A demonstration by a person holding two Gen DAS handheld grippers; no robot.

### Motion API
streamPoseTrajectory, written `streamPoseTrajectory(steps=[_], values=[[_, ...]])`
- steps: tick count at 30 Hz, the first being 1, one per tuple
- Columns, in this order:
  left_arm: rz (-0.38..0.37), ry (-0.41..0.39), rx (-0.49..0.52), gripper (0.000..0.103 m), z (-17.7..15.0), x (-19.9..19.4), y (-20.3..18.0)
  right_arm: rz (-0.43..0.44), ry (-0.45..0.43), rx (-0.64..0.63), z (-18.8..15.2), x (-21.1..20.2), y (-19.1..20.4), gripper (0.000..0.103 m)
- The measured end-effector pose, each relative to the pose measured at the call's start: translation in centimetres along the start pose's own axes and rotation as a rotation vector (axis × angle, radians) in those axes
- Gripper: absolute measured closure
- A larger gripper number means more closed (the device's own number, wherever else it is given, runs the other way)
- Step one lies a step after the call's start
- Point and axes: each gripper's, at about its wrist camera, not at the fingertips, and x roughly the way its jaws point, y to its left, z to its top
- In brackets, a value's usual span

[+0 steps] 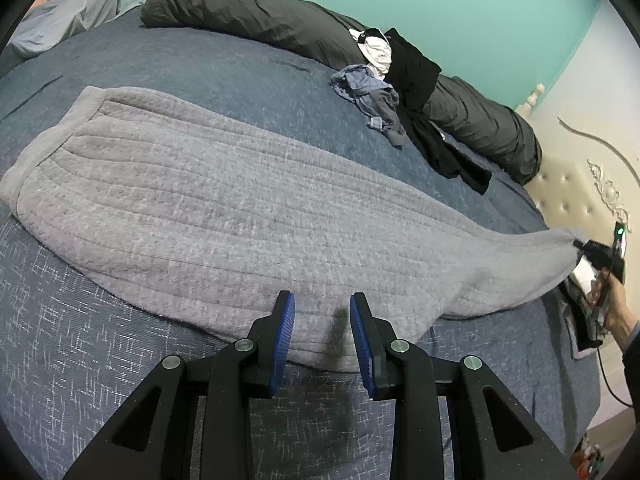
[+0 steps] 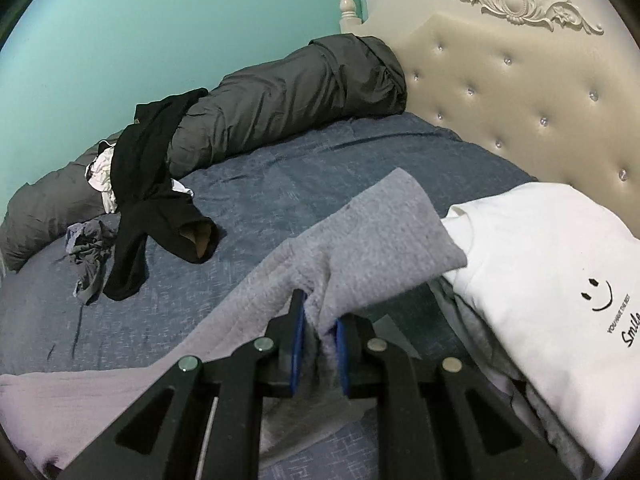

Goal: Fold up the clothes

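Note:
A large grey ribbed garment (image 1: 200,200) lies spread across the blue bedspread (image 1: 80,360). My left gripper (image 1: 322,316) hovers over its near edge with the jaws apart and no cloth pinched between the blue pads (image 1: 285,320). In the left wrist view, my right gripper (image 1: 580,245) holds the garment's far right corner lifted off the bed, with a person's hand (image 1: 612,304) behind it. From the right wrist, the right gripper (image 2: 318,320) is shut on a bunched fold of the grey garment (image 2: 380,232), which drapes over the fingers.
A dark grey rolled duvet (image 2: 280,100) lies along the teal wall. A black garment (image 2: 152,184) and a crumpled blue cloth (image 2: 88,248) lie beside it. A folded white top with a smile print (image 2: 540,248) rests by the tufted headboard (image 2: 520,100).

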Motion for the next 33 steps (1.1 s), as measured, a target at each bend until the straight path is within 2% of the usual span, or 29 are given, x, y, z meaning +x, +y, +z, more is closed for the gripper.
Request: streamPoseTrajectory(steps=[3,6,10,12,16,21,26,27,31,33], values=[[-0.008,0.001,0.008,0.070,-0.1,-0.2,-0.2,-0.035,0.057,0.010,-0.8,1.3,-0.5,0.089],[-0.005,0.008,0.017,0.068,-0.2,0.1,-0.4,-0.068,0.100,0.049,-2.0,3.2,-1.8,0.084],[-0.003,0.014,0.019,0.068,-0.2,0.5,-0.4,-0.101,0.149,0.037,-4.0,4.9,-2.7,0.078],[-0.005,0.018,0.026,0.068,-0.3,0.7,-0.7,-0.098,0.141,0.029,-4.9,5.0,-3.1,0.073],[0.000,0.023,0.040,0.067,-0.6,0.9,-1.1,-0.055,0.118,0.022,-4.9,5.0,-3.3,0.074],[0.010,0.020,0.038,0.067,-0.6,1.0,-0.9,-0.035,0.042,-0.018,-3.1,4.3,-2.1,0.088],[0.016,0.021,0.042,0.067,-0.6,1.2,-0.8,-0.042,-0.048,-0.028,-2.3,3.6,-1.6,0.090],[0.017,0.022,0.045,0.067,-0.6,1.2,-0.8,-0.048,-0.043,-0.031,-2.4,4.0,-1.5,0.090],[0.019,0.025,0.047,0.067,-0.5,1.3,-0.8,-0.121,0.090,-0.051,-3.8,7.8,-1.7,0.090],[0.019,0.027,0.047,0.067,-0.5,1.4,-0.8,-0.160,0.154,-0.047,-4.8,9.3,-2.1,0.084]])
